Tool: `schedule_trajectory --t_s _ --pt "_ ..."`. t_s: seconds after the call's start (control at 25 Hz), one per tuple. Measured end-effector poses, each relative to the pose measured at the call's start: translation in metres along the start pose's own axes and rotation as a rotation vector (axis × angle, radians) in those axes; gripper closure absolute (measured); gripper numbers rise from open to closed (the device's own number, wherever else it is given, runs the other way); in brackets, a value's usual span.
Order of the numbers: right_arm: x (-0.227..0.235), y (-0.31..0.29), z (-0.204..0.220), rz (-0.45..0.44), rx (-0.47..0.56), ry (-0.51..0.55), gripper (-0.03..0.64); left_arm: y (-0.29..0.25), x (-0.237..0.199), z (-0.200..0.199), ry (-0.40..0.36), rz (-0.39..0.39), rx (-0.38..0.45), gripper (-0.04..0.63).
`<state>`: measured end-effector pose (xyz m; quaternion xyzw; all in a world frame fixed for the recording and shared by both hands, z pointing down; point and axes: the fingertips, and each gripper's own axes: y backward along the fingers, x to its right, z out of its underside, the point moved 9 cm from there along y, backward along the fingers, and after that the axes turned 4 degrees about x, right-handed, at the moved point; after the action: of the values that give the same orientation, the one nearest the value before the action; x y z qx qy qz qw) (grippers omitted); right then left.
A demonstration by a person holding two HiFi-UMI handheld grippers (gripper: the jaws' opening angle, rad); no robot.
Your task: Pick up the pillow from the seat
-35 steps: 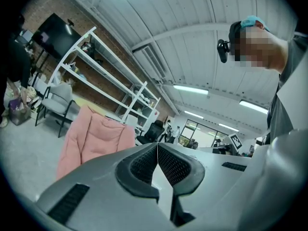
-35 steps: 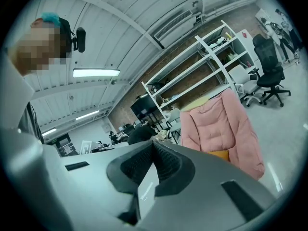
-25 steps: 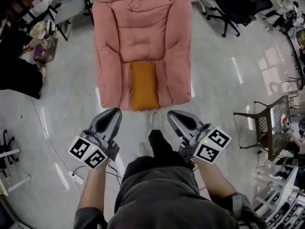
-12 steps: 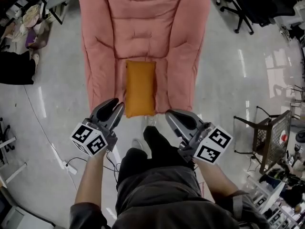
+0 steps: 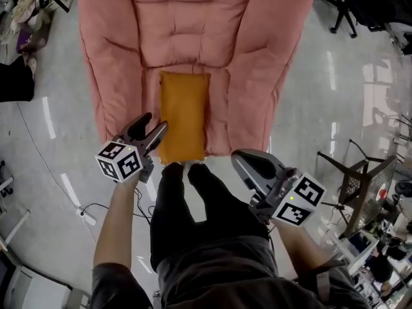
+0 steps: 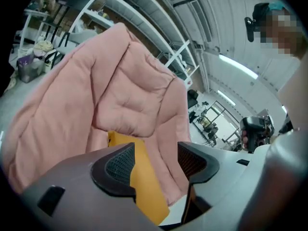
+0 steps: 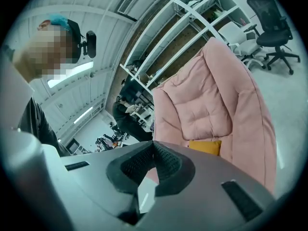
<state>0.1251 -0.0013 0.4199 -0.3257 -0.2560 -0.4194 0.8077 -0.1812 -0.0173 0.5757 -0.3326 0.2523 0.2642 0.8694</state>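
An orange pillow [image 5: 183, 114] lies lengthwise in the middle of the pink padded seat [image 5: 193, 37]. My left gripper [image 5: 150, 127] hovers at the pillow's front left corner with its jaws opening. The pillow [image 6: 142, 177] shows through the gap of the left gripper [image 6: 156, 163], just ahead of the pads, and neither pad presses on it. My right gripper [image 5: 247, 162] hangs lower right, off the seat's front edge, with its jaws closed together and nothing in them. From the right gripper [image 7: 154, 154] the pillow [image 7: 205, 147] shows small on the seat [image 7: 216, 100].
The person's dark-trousered legs [image 5: 196, 201] stand right at the seat's front edge. A wire-mesh chair [image 5: 360, 179] is on the floor at right, a cable [image 5: 87, 211] at left. A black office chair [image 7: 269, 23] and white shelving [image 7: 192, 18] stand behind the seat.
The person has stepped up to the seat, which now fills the top of the view. The left gripper moved forward to the pillow's corner and its jaws parted. The right stayed closed.
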Motion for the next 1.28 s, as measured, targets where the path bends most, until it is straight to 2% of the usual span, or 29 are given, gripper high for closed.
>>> schedule_trajectory --t_s 0.16,0.32,0.52,0.68,0.96,1.08,1.16,1.28 --pt "0.029 -0.008 0.018 0.024 -0.040 -0.045 0.604 -0.043 -0.048 0.044 0.080 -0.042 -0.087 0.294" --pt "0.057 -0.025 0.038 0.045 -0.069 -0.083 0.604 -0.082 -0.089 0.069 0.124 -0.074 -0.115 0.256" --pt "0.077 -0.039 0.054 0.045 -0.079 -0.130 0.604 -0.110 -0.117 0.082 0.177 -0.052 -0.131 0.214" --pt "0.094 -0.048 0.057 0.055 -0.080 -0.157 0.604 -0.125 -0.130 0.093 0.257 0.011 -0.147 0.159" --pt "0.108 -0.063 0.058 0.070 -0.090 -0.201 0.604 -0.152 -0.126 0.102 0.376 0.199 -0.218 0.160" --pt "0.106 -0.067 0.056 0.076 -0.090 -0.214 0.604 -0.157 -0.124 0.102 0.384 0.209 -0.227 0.165" --pt "0.107 -0.067 0.054 0.079 -0.082 -0.226 0.604 -0.155 -0.123 0.102 0.383 0.211 -0.235 0.217" --pt "0.105 -0.066 0.048 0.086 -0.067 -0.234 0.604 -0.151 -0.122 0.099 0.377 0.213 -0.254 0.261"
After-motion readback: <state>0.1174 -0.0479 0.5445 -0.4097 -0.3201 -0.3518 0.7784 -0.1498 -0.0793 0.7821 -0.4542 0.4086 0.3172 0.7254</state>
